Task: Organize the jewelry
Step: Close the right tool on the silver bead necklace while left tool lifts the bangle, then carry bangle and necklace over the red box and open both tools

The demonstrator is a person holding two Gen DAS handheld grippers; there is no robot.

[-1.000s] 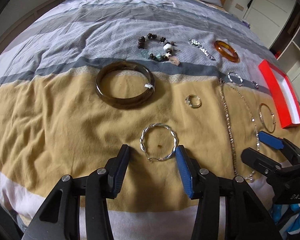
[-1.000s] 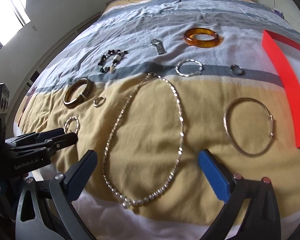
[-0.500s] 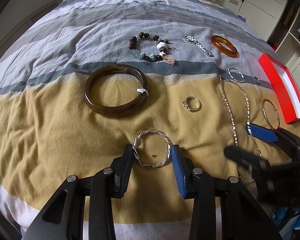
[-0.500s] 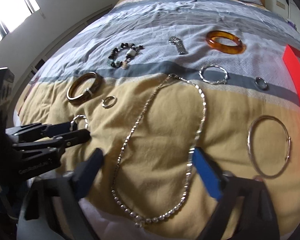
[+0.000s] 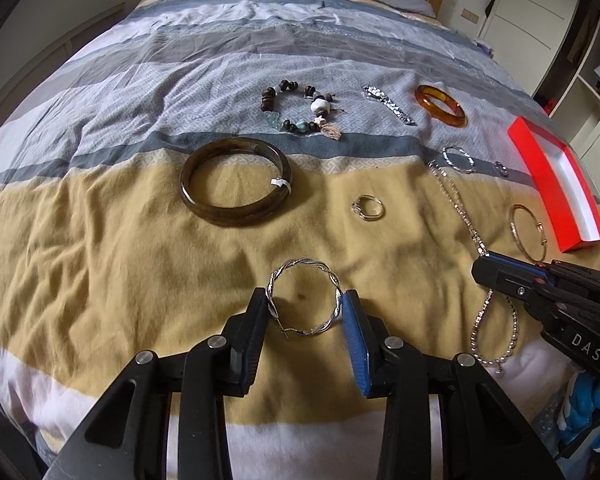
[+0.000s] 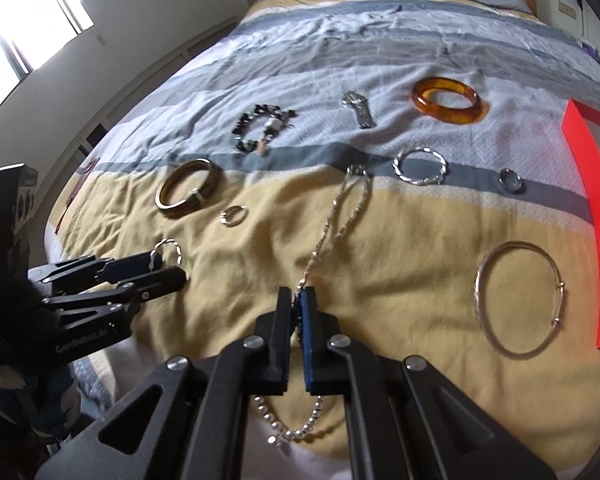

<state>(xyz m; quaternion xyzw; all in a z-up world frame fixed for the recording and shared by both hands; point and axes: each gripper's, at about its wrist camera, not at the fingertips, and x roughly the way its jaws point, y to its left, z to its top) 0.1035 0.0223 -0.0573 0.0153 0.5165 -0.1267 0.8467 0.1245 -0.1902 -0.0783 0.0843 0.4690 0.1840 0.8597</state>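
Right gripper [image 6: 299,300] has just snapped closed on both strands of the silver chain necklace [image 6: 352,208], ready to lift. Left gripper [image 5: 305,312] now pinches the twisted silver hoop [image 5: 304,300] between its pads.

The box [image 6: 588,216] is cut off by the right edge, and the necklace [image 6: 340,216] partly hides between the right gripper [image 6: 298,300] pads

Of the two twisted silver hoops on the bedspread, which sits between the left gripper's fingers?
The nearer twisted silver hoop on the yellow band, between the left gripper pads; the other twisted silver hoop lies far off on the grey stripe.
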